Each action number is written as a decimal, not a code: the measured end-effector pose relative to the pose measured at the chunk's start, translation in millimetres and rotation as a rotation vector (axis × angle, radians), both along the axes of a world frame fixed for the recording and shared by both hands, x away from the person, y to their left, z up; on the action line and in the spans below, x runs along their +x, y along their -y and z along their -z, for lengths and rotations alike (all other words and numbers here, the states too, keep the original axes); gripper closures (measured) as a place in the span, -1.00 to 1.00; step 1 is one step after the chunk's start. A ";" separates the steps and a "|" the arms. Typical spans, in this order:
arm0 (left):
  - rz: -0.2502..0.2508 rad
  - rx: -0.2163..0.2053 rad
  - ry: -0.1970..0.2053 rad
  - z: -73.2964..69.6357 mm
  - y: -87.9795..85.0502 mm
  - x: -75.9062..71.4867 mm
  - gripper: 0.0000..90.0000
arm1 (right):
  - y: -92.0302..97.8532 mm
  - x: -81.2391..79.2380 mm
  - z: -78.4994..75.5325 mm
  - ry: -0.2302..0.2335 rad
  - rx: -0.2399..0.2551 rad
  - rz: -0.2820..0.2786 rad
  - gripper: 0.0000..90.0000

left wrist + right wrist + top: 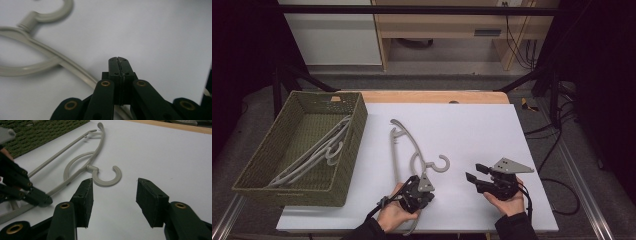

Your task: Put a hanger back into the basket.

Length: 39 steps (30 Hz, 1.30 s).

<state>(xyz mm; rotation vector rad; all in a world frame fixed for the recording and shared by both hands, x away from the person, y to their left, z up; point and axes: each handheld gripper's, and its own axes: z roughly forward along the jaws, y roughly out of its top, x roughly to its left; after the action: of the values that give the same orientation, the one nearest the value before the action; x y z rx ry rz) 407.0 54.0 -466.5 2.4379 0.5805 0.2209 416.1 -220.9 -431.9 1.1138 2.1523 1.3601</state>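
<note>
Lab bench (black frame [412, 10], trailing cables [557, 145])

The high view looks forward and down from above the person's side onto the whole worktop [472, 130], with the hanger [404, 150] near its middle. The left gripper view sits low and very close, facing along its tongs [119, 62] just past the hanger's hook [53, 12]. The right gripper view looks from farther off, across the hanger [82, 160] toward the basket [42, 132]. All three share the hanger.
</note>
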 end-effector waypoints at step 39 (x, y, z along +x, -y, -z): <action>-0.384 0.072 -0.074 -7.7 -75.6 29.2 0.39 | -0.7 0.6 0.2 -0.015 0.007 -0.003 0.04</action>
<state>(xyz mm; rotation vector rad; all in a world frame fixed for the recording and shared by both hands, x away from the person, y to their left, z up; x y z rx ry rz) 436.2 129.7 -458.8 2.3916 1.0907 0.3122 416.7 -220.3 -432.2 1.1278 2.1622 1.3662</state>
